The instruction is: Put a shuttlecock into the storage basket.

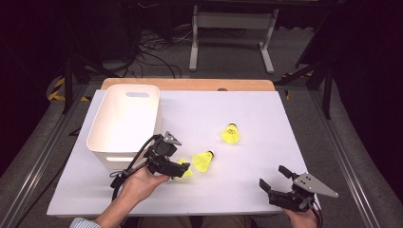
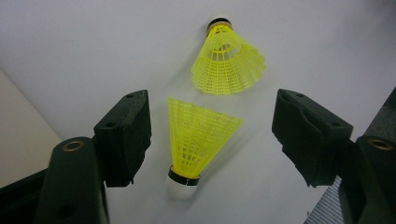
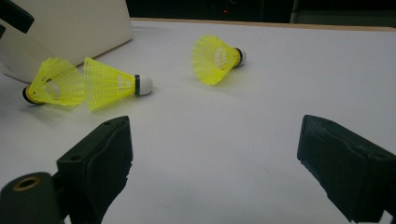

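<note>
Lying on its side between the wide-spread jaws of the left gripper, the near shuttle had its white cork toward the camera and its yellow skirt fanned away. Neither jaw touched it in the left gripper view; a gap showed on each side, narrower at the left jaw. In the high view the left gripper sat just beside the tub, with the near shuttle partly hidden under its tips.

Count: three yellow shuttles, one white tub, two grippers. The second shuttle lay just beyond the first, skirts almost meeting; contact could not be judged. In the left gripper view the second shuttle pointed its cork away. The third shuttle lay apart from the pair, farther up the white table.

Left gripper: fully open, holding nothing, jaws straddling the near shuttle. Right gripper: also wide open, empty, at the near right edge of the table, well apart from all shuttles. From the right gripper view the pair lay at upper left by the tub, with the third shuttle off toward the centre.
</note>
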The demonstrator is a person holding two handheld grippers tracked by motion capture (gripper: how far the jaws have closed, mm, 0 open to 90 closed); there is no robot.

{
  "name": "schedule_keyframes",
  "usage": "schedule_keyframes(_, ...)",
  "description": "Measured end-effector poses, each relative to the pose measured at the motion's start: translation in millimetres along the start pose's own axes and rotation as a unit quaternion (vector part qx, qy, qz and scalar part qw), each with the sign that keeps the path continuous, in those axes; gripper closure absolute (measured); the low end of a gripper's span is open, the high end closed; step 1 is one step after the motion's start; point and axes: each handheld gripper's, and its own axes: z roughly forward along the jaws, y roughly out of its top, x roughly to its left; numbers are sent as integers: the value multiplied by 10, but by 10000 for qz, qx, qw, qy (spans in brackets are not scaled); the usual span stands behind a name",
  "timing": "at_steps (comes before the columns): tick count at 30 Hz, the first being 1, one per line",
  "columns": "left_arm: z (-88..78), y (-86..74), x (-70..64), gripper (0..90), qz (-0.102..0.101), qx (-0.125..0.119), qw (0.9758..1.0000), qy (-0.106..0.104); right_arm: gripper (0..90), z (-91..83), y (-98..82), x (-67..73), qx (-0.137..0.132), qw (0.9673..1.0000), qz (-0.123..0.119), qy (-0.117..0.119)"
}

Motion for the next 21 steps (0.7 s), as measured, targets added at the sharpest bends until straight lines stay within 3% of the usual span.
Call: schedule_keyframes(21, 210, 18, -20, 277, 50, 458, 9989, -15, 109, 2, 0, 2, 1, 10000, -2, 23)
